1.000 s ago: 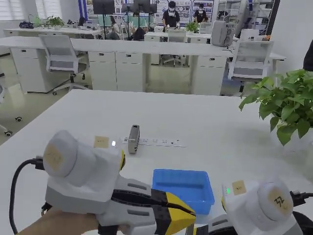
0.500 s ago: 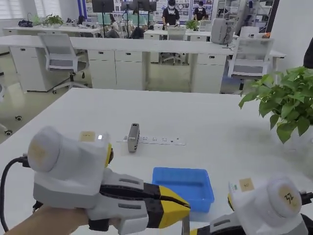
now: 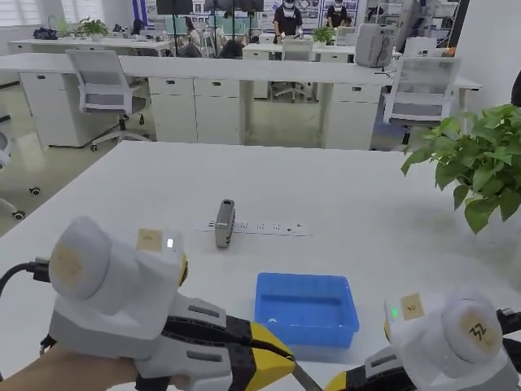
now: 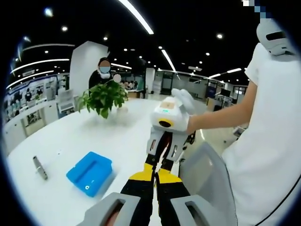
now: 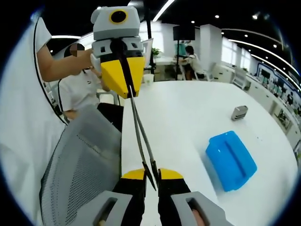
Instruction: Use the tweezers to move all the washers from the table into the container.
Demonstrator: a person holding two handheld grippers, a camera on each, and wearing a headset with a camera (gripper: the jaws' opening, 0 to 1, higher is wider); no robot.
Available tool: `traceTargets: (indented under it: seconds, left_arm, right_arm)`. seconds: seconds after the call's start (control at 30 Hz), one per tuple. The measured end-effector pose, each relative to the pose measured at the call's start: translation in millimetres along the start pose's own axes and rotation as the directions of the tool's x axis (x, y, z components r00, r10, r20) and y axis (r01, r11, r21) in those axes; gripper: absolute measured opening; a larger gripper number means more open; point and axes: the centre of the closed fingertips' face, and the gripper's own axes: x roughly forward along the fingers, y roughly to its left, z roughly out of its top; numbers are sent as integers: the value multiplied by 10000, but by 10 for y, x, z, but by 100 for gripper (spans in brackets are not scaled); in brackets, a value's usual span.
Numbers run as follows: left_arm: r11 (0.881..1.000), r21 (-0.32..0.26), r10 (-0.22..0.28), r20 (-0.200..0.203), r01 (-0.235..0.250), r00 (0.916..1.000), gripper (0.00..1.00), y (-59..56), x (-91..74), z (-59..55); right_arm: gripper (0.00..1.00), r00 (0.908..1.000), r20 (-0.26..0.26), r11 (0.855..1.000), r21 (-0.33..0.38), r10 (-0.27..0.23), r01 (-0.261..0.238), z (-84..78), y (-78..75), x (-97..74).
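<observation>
While the container [image 3: 307,308] sits on the table [image 3: 391,220] in the head view, the left gripper view shows the left gripper [image 4: 155,175] with jaws together. Right gripper view: tweezers [image 5: 139,127] clamped by the left reach between the jaws of the right gripper [image 5: 153,176], hold unclear; likely a regrip, next needing a firm pinch before seeking washers

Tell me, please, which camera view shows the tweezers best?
The right gripper view: the tweezers run full length from the left gripper to the right gripper. The head view catches a short sliver; the left gripper view, barely a dark line.
</observation>
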Motion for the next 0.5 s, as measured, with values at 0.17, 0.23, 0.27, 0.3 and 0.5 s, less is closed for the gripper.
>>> traceTargets:
  seconds: [0.17,0.23,0.27,0.3,0.5]
  left_arm:
    - [9993,279,255,-906,-230,9956,0,66,66,-161]
    - [9984,473,366,-1311,-306,9907,0,92,103,-235]
    - [9982,538,343,-1409,-269,9894,0,91,124,-254]
    - [9972,695,394,-1698,-279,9847,0,106,142,-302]
    - [9909,1300,697,-2671,-358,9611,0,210,275,-503]
  right_arm:
    - [5,9983,-496,9994,-207,-302,292,-111,-92,-13]
    - [6,9971,-645,9989,-285,-399,382,-147,-126,-24]
    - [6,9962,-736,9984,-342,-464,440,-171,-150,-31]
    - [6,9958,-786,9984,-340,-478,452,-185,-165,-34]
    - [6,9888,-1358,9976,-392,-624,575,-342,-281,6]
